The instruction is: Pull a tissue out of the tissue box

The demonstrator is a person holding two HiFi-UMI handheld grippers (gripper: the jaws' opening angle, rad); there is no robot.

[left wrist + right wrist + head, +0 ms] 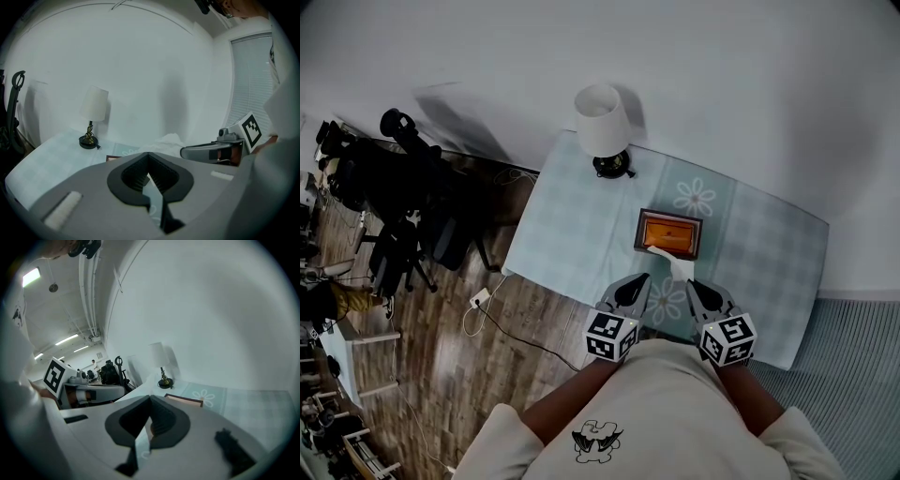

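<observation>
Pinching a white tissue (675,265) from the tissue box (670,216), right gripper (690,283) closed; left gripper (645,278) closed, empty.

Pale blue-green checked cloth tablecloth (572,234), printed with large white daisies on plainer panels. Dark brown rectangular wooden tissue box (668,231), bright orange across the top. Plain white paper tissue (675,265), no print. Small table lamp (602,122): white shade, black base. Left gripper (641,279) and right gripper (693,284): grey shells, black ribbed pads, white cubes bearing black square markers. Cream long-sleeved top (656,403) with one small black print. Brown wood-plank floor (459,375), grain running in strips. Grey-blue ribbed flooring (853,356) at the right. Plain white wall (722,84).
</observation>
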